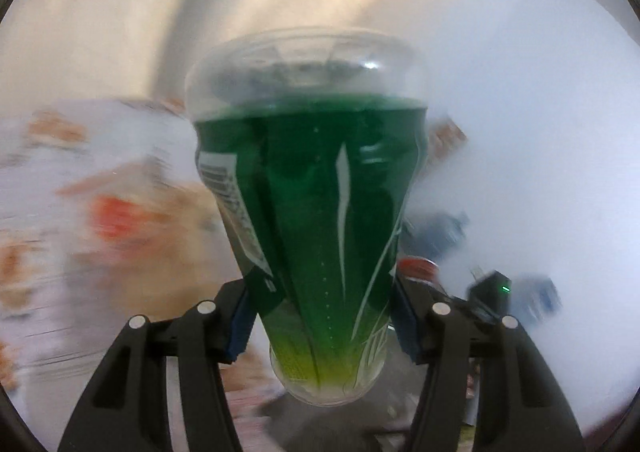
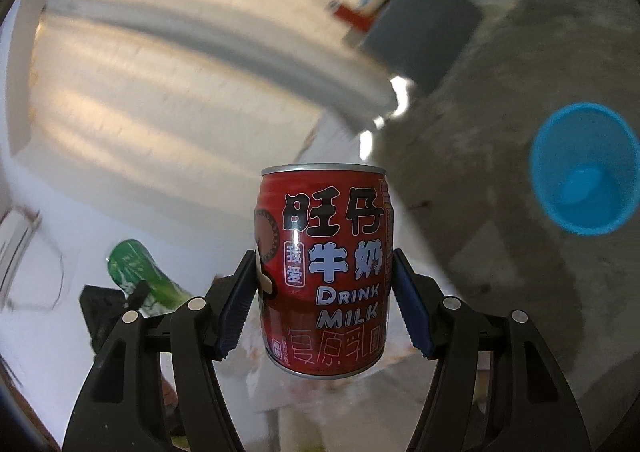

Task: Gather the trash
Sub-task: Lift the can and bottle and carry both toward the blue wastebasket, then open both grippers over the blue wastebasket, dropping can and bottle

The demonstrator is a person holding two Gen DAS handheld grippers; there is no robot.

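Note:
A green plastic bottle (image 1: 312,192) with a clear end fills the left wrist view, and my left gripper (image 1: 322,288) is shut on it, blue pads pressing both sides. In the right wrist view my right gripper (image 2: 324,260) is shut on a red milk drink can (image 2: 332,244), held upright above the floor. The same green bottle (image 2: 136,276) shows low on the left of that view, in the other gripper. The can's red top (image 1: 418,266) peeks out just right of the bottle in the left wrist view. A blue bin (image 2: 584,168) stands open on the floor to the right.
The floor (image 2: 480,212) under the bin is grey concrete. A dark cabinet or box (image 2: 424,36) stands at the back, with a red thing beside it. A white patterned cloth (image 1: 80,212), blurred, lies to the left. Pale wall and curtain fill the background.

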